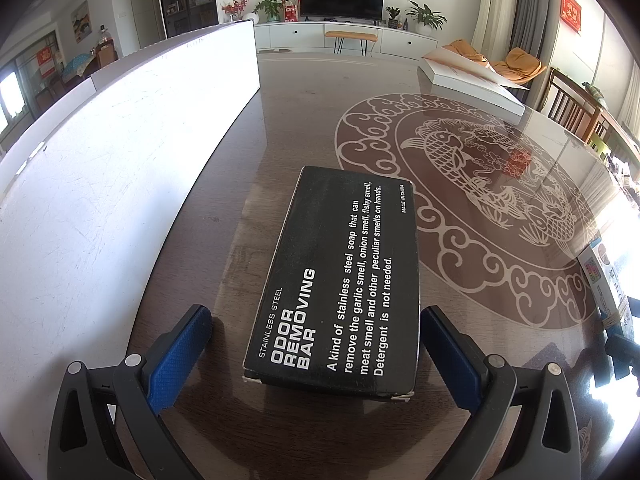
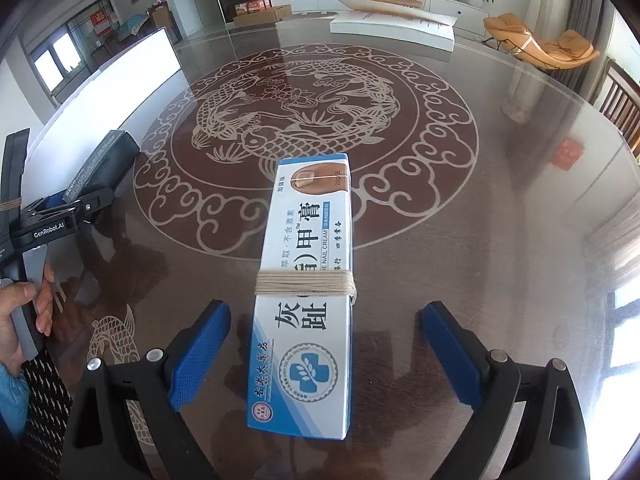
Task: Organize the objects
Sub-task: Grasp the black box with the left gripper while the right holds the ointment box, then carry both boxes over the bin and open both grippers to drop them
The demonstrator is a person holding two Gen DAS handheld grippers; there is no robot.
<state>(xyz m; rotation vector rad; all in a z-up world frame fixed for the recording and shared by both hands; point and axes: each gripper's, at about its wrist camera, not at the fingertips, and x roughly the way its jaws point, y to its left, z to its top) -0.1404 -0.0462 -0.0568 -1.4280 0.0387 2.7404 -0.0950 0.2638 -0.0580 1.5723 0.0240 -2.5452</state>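
Note:
A black box (image 1: 340,276) printed "ODOR REMOVING BAR" lies flat on the glossy brown table (image 1: 304,112), between the blue pads of my left gripper (image 1: 316,346), which stands open with gaps on both sides. In the right wrist view a long white and blue nail cream box (image 2: 308,292), bound with tan string, lies between the pads of my right gripper (image 2: 326,340), also open and clear of it. The same black box (image 2: 106,164) and the left gripper (image 2: 72,208) show at the left edge, held by a hand (image 2: 24,320).
A large white board (image 1: 100,184) borders the table on the left. A flat white box (image 1: 472,80) lies at the far right of the table; it shows as the flat white box (image 2: 394,26) in the right wrist view. A carp pattern (image 2: 304,136) fills the tabletop centre. A wooden chair (image 1: 572,108) stands beyond the edge.

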